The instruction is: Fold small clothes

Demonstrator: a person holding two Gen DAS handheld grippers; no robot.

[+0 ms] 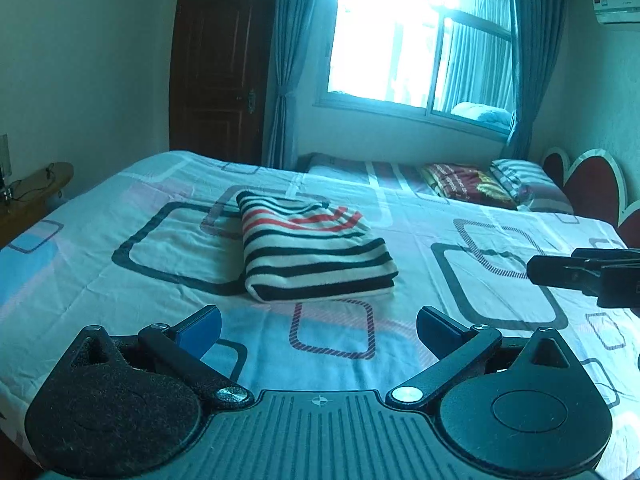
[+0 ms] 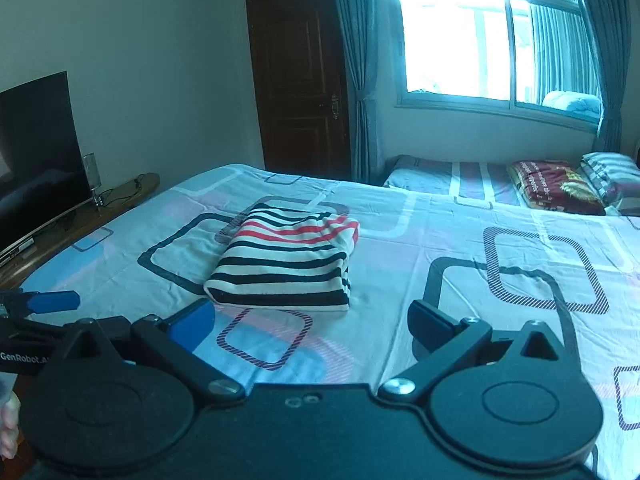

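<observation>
A small striped garment (image 1: 316, 250), white with black and red stripes, lies folded in a thick rectangle on the patterned bed sheet (image 1: 460, 240). In the right wrist view the same folded garment (image 2: 286, 260) sits just ahead and a little left. My left gripper (image 1: 319, 330) hovers short of it, open, with nothing between its blue-padded fingers. My right gripper (image 2: 310, 326) is also open and empty, held back from the garment's near edge. The right gripper's fingers (image 1: 580, 274) show at the right edge of the left wrist view, and the left gripper's blue pad (image 2: 54, 301) shows at the left of the right wrist view.
Pillows (image 1: 520, 188) and a red folded blanket (image 2: 556, 186) lie at the head of the bed by a red headboard (image 1: 592, 184). A television (image 2: 38, 152) stands on a wooden stand (image 2: 100, 208) left of the bed. A door (image 2: 300, 92) and a curtained window (image 2: 492, 44) are behind. A hand (image 2: 8, 420) shows at lower left.
</observation>
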